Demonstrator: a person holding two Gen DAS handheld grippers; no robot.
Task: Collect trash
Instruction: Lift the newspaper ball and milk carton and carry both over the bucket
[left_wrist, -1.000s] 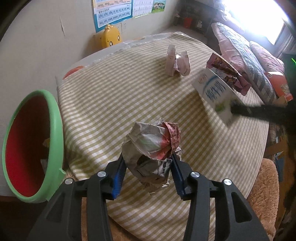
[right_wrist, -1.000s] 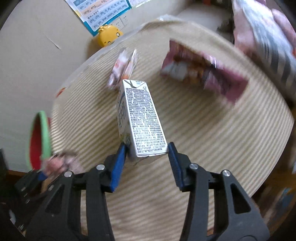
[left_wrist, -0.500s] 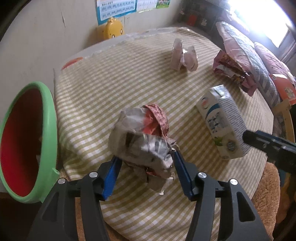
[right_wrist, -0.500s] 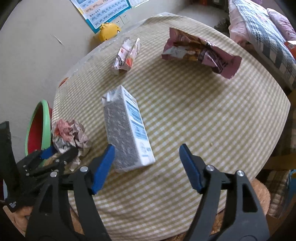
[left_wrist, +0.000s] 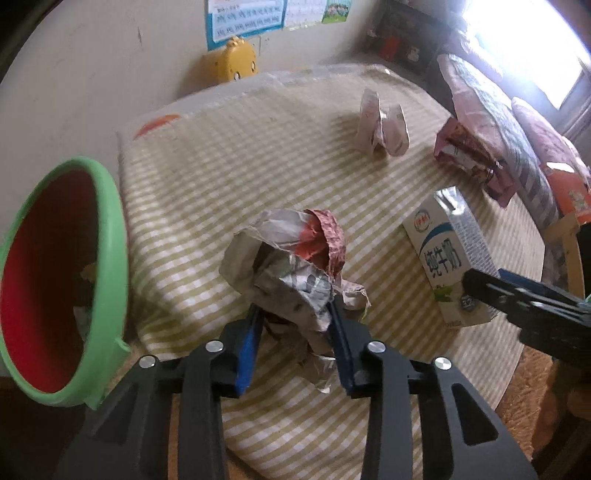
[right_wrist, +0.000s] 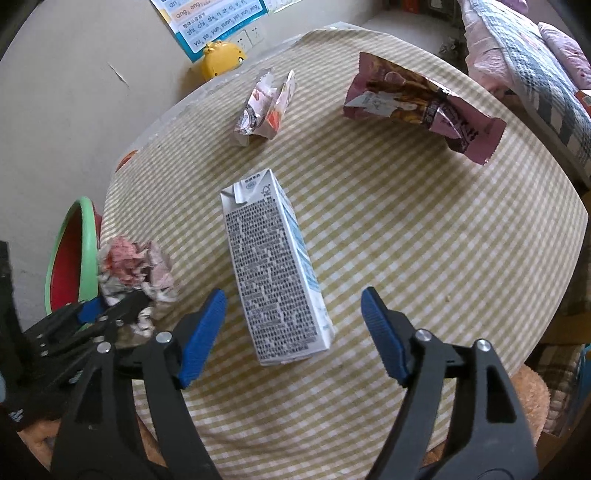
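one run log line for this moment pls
left gripper: jaws closing on crumpled paper | right gripper: jaws opened, milk carton lies loose on table | bin: beside table

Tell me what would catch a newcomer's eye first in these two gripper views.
Probably the crumpled paper ball pinched in the left gripper at the near edge of the checked tablecloth, next to the green-rimmed red bin at the table's left. Then the milk carton lying on its side mid-table between the wide-open fingers of the right gripper, untouched.
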